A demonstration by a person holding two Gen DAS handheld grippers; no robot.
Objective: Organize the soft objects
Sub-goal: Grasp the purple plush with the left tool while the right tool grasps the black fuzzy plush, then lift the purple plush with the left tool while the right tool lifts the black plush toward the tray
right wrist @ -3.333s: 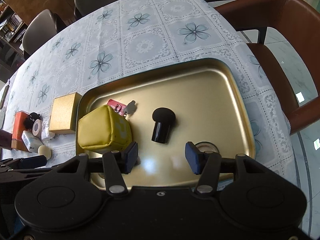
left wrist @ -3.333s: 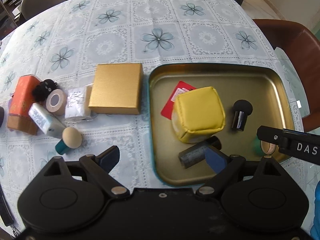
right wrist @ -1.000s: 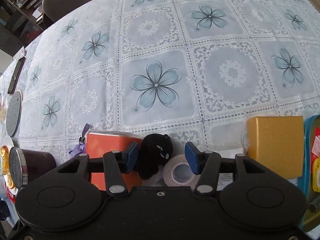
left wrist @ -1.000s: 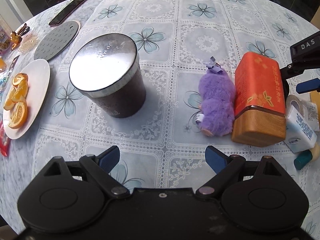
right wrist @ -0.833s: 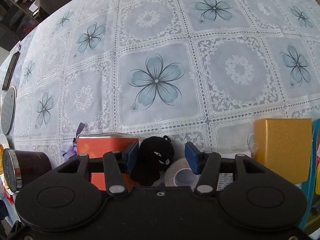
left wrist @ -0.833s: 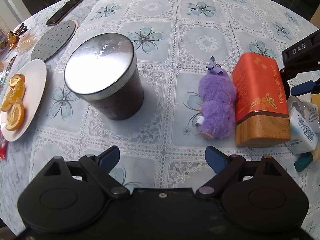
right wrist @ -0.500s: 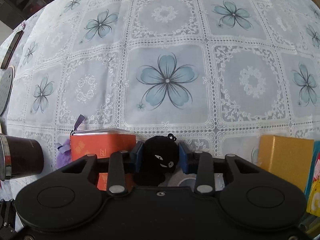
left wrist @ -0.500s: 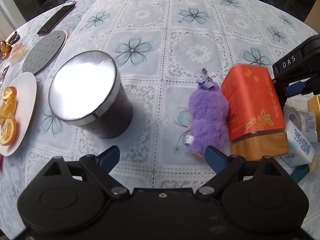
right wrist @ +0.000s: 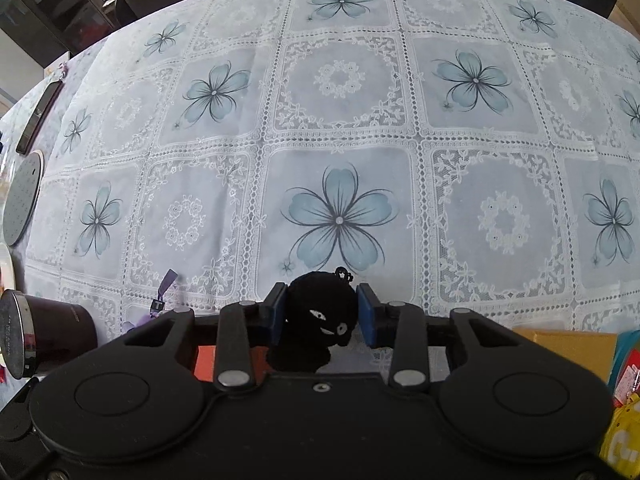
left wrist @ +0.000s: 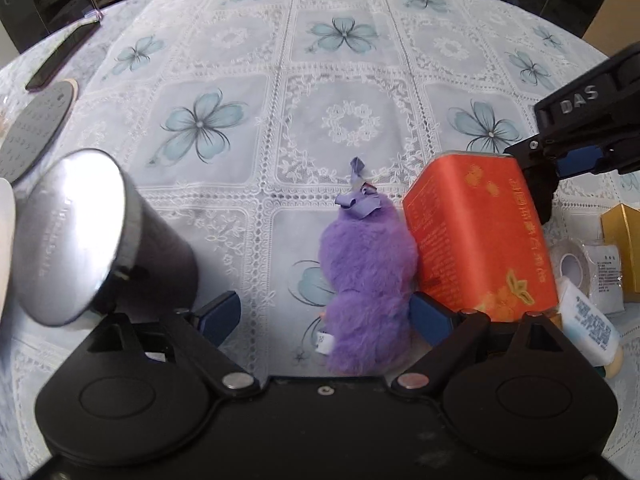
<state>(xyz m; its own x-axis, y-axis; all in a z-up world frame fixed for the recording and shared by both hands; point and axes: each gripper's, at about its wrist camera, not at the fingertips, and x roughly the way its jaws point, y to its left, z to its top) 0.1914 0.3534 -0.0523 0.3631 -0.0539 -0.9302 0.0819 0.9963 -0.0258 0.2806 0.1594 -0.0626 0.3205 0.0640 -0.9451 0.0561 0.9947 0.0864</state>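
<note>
— Jaws of our right gripper (right wrist: pixel 323 314) have just closed on the black plush toy (right wrist: pixel 320 316).
— Good; our left gripper (left wrist: pixel 326 316) gapes wide around the purple plush toy (left wrist: pixel 366 276) on the tabletop (left wrist: pixel 344 120).

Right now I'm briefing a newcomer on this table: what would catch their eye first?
Probably the fluffy purple plush toy, lying against the orange tin between the open left gripper fingers. Next, the small black plush with white eyes, squeezed in the right gripper above the flowered tablecloth.
</note>
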